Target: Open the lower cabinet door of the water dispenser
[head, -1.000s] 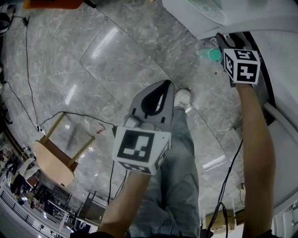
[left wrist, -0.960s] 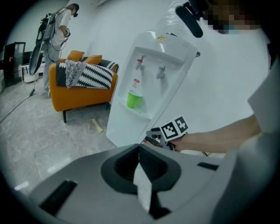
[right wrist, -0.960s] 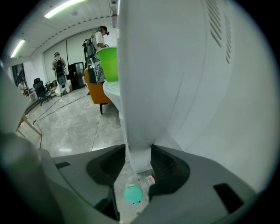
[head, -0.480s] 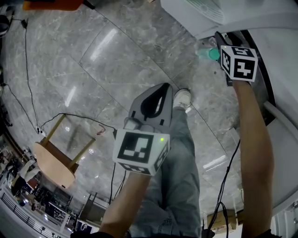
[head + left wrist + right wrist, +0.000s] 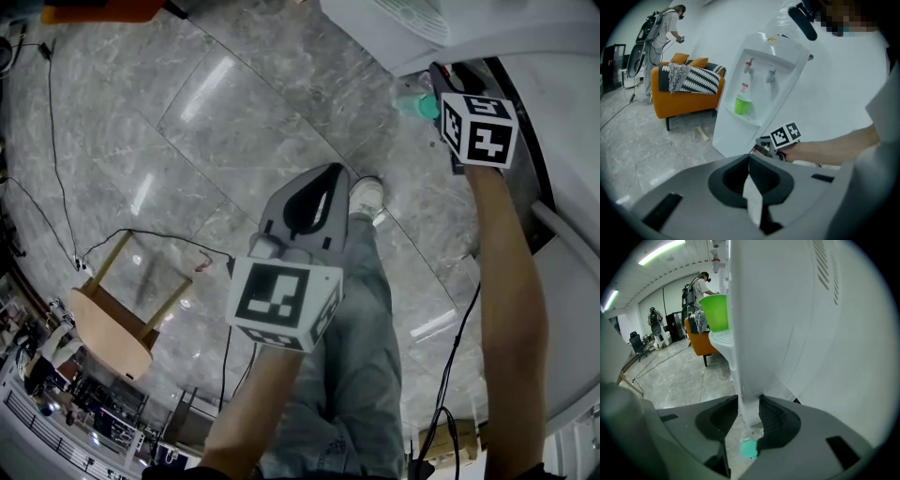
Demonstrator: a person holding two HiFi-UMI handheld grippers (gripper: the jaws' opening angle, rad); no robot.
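Note:
The white water dispenser stands on the marble floor with a green cup in its tap bay. My right gripper is down at the dispenser's lower corner. The white edge of the lower cabinet door runs between its jaws, which have just been closing, and both pads press on it. From the head view that gripper reaches under the dispenser body, beside a dark gap. My left gripper hangs over the floor, away from the dispenser, shut on nothing.
A teal round thing lies on the floor below the right jaws. An orange sofa stands left of the dispenser, with a person behind it. A wooden stool and cables are on the floor to the left.
The right gripper's marker cube sits a touch higher and further left in the head view. The left gripper has not moved.

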